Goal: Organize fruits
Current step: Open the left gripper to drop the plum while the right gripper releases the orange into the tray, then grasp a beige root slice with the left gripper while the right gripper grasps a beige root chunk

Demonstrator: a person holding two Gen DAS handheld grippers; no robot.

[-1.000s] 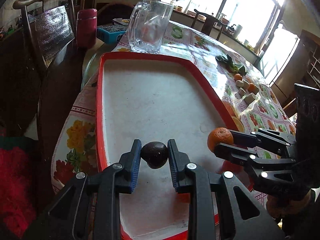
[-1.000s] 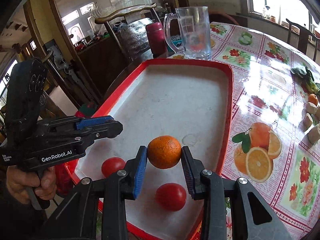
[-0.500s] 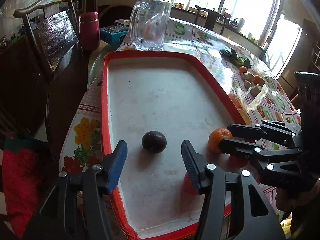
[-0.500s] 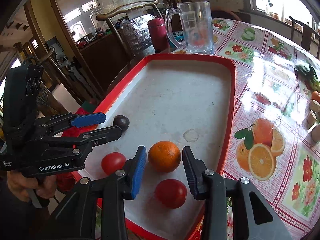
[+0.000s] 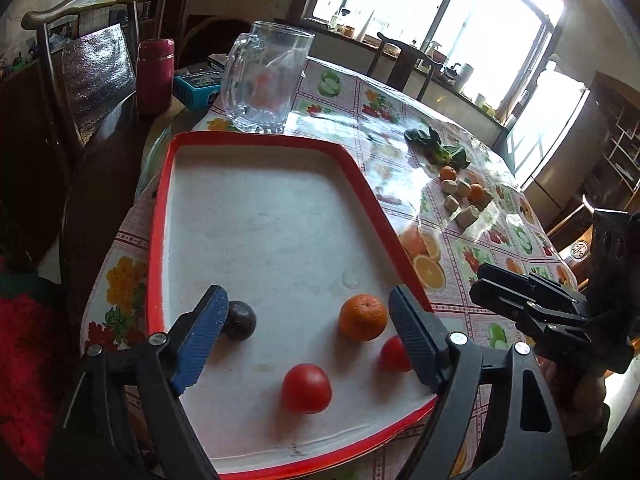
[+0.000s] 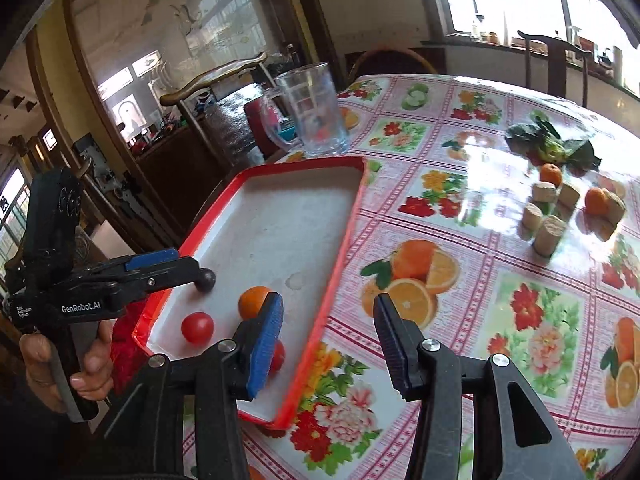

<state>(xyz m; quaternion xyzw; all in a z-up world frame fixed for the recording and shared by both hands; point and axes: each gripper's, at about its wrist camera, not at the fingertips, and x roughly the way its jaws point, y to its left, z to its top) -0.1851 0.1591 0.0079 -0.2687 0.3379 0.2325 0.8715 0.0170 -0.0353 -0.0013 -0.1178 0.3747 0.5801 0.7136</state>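
A red-rimmed white tray (image 5: 256,148) holds a dark plum (image 5: 239,320), an orange (image 5: 363,317) and two red tomatoes (image 5: 306,388) (image 5: 394,354) near its front end. My left gripper (image 5: 308,336) is open and empty, raised above the tray's near end. My right gripper (image 6: 326,336) is open and empty over the tray's right rim and the tablecloth. In the right wrist view the tray (image 6: 352,216) shows the plum (image 6: 205,279), the orange (image 6: 253,302) and a tomato (image 6: 197,328). Two small oranges (image 6: 551,173) (image 6: 596,201) lie on the table.
A glass mug (image 5: 266,80) stands beyond the tray's far end. Several cork pieces (image 6: 548,234) and green leaves (image 6: 554,146) lie on the floral tablecloth at the right. A red flask (image 5: 155,76) and a wooden chair (image 5: 84,60) stand at the left.
Both grippers let go of their fruit: the plum and the orange now rest on the tray. Both grippers have drawn back, and the right one has swung right off the tray.
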